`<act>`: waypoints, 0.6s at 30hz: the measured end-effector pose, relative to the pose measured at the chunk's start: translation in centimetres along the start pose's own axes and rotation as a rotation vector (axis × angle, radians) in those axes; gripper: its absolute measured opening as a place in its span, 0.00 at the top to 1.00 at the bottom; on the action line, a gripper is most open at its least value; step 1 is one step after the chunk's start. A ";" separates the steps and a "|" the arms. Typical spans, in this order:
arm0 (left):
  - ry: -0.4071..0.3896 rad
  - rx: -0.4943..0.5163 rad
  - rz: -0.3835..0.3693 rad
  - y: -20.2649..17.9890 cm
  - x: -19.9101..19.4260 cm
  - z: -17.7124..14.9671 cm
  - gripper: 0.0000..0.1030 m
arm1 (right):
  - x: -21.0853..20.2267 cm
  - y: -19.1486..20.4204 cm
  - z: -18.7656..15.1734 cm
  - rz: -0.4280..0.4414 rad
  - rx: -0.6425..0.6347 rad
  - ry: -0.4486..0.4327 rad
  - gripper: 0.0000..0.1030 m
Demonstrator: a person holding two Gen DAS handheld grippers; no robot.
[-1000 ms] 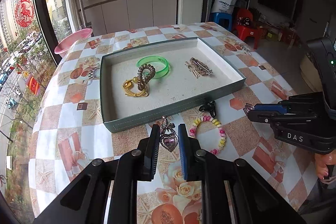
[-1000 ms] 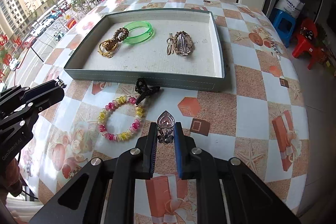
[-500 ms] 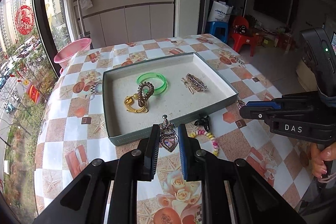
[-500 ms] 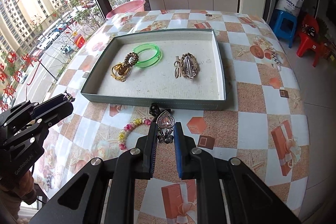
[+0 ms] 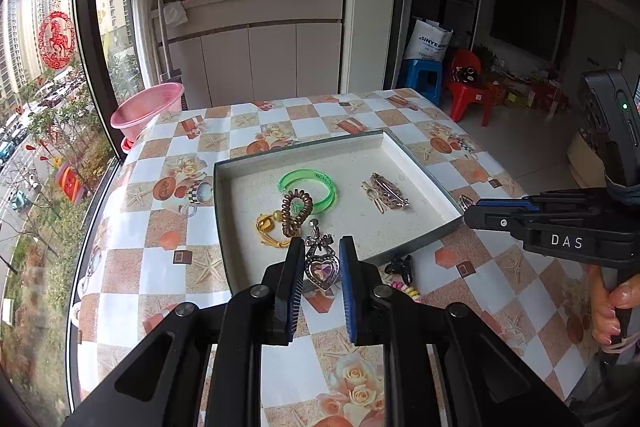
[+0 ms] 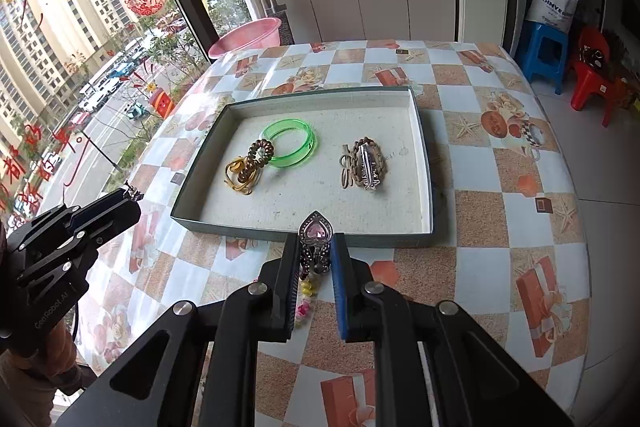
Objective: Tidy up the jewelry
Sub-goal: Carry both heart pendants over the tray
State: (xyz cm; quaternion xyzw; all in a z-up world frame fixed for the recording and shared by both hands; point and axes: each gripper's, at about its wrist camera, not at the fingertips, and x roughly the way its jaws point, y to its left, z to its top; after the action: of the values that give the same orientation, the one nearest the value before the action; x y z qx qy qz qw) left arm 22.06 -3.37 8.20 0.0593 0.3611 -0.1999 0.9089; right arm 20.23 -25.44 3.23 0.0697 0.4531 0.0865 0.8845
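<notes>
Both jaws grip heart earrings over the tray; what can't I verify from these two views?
- Bead bracelet: both views, mostly hidden behind the jaws.
- Black clip: left view only; type too small to tell.
- Heart earring in right gripper: lower part hidden between the jaws.

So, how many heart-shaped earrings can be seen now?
2. One heart earring is held in the left hand-held gripper, its heart hanging down. The other heart earring is held in the right hand-held gripper, its heart pointing up. Neither is in the tray yet.
</notes>
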 end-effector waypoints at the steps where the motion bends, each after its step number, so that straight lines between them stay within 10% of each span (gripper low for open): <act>1: -0.002 -0.005 0.003 0.3 0.0 0.2 0.71 | 0.0 0.0 0.3 0.001 0.000 -0.003 0.84; 18: 0.000 -0.082 0.029 3.7 3.2 3.0 0.71 | 2.7 -0.5 5.6 0.026 0.046 -0.012 0.84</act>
State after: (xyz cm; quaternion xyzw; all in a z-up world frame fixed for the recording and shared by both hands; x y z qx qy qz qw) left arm 27.62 -1.78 8.09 0.0273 0.3679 -0.1715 0.9135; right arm 26.36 -25.66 4.27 0.0966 0.4488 0.0869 0.8841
